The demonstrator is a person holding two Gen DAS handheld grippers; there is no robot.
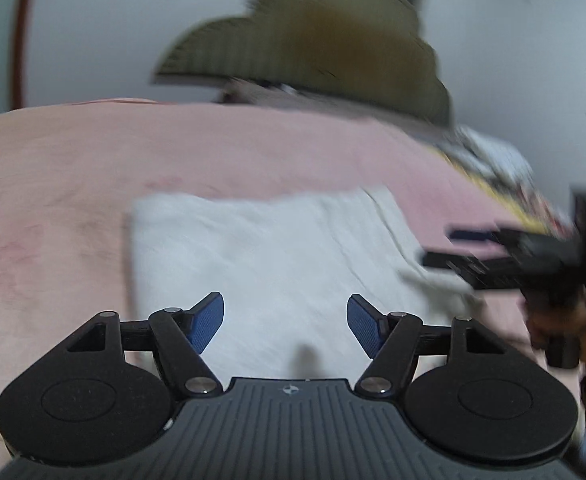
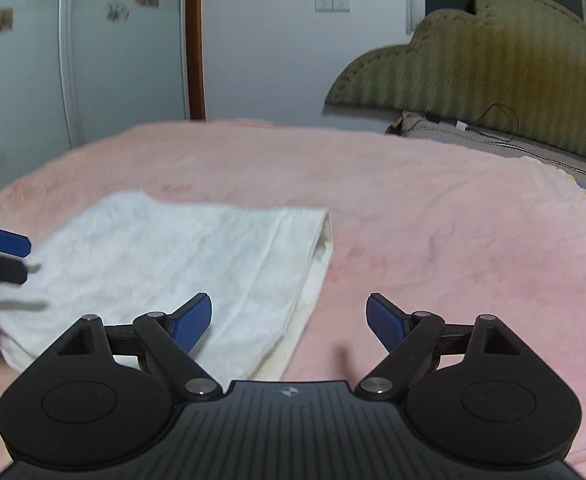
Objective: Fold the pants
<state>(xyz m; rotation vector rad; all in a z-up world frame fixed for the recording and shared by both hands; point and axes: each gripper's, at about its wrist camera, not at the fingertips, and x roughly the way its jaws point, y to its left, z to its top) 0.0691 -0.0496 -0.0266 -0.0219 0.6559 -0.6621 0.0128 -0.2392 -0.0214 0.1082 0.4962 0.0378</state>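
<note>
pants: folded white fabric pants (image 2: pixel 181 264) lying flat on the pink bedspread (image 2: pixel 433 220), left-center of the right wrist frame
left tongs (image 1: pixel 285 322): spread wide, hovering over the pants, gripping nothing
right tongs (image 2: pixel 289 324): spread too, just off the pants' right edge
background: olive padded headboard (image 2: pixel 493 68), upper right

Left claw (image 1: pixel 285 322): jaws spread wide, blue pads (image 1: pixel 207 322) facing each other, nothing between them. Seen from the right wrist view at the far left edge, fingers level.
Right claw (image 2: pixel 289 322): jaws spread wide, nothing gripped. In the left wrist view it appears blurred at right, held by a hand (image 1: pixel 553 328).
</note>
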